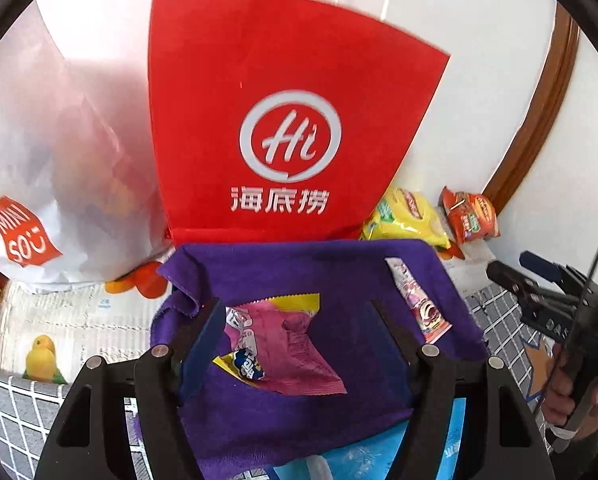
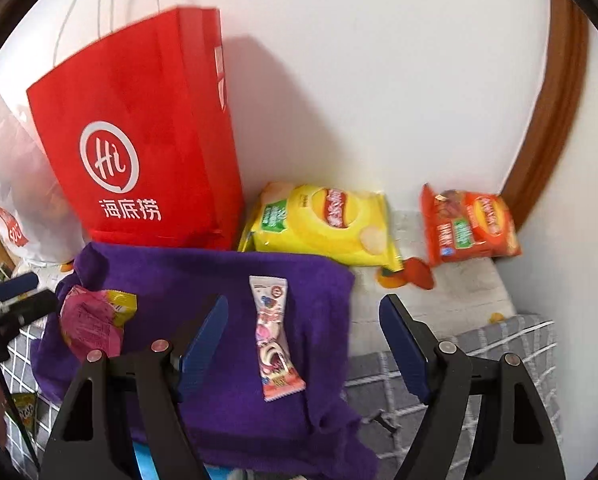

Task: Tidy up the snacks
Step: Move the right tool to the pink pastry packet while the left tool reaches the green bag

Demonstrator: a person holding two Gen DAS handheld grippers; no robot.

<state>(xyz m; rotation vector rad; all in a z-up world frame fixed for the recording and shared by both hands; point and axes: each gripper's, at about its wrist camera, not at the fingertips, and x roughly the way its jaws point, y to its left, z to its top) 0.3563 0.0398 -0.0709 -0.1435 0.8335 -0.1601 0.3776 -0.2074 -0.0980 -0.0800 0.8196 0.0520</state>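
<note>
I see my left gripper (image 1: 299, 320) with its jaws standing apart over a purple cloth (image 1: 291, 276), gripping nothing. Between its fingers lies a crumpled pink snack packet (image 1: 287, 344) with a yellow serrated edge and a blue-and-white logo near its lower corner; the pads do not press on it. My right gripper (image 2: 303, 320) is likewise spread wide and empty. Below it, on the same cloth, lies a long narrow pink-and-white snack stick (image 2: 275, 336), flat, its crimped ends pointing toward and away from me.

Behind the cloth a red paper bag (image 2: 139, 140) with a white round logo stands upright against the wall, a white bag (image 1: 47, 160) just beside it. To the right of the red bag, a yellow chip bag (image 2: 327, 220) lies on the bedding, and an orange chip bag (image 2: 471, 224) leans in the corner, well apart from the cloth.
</note>
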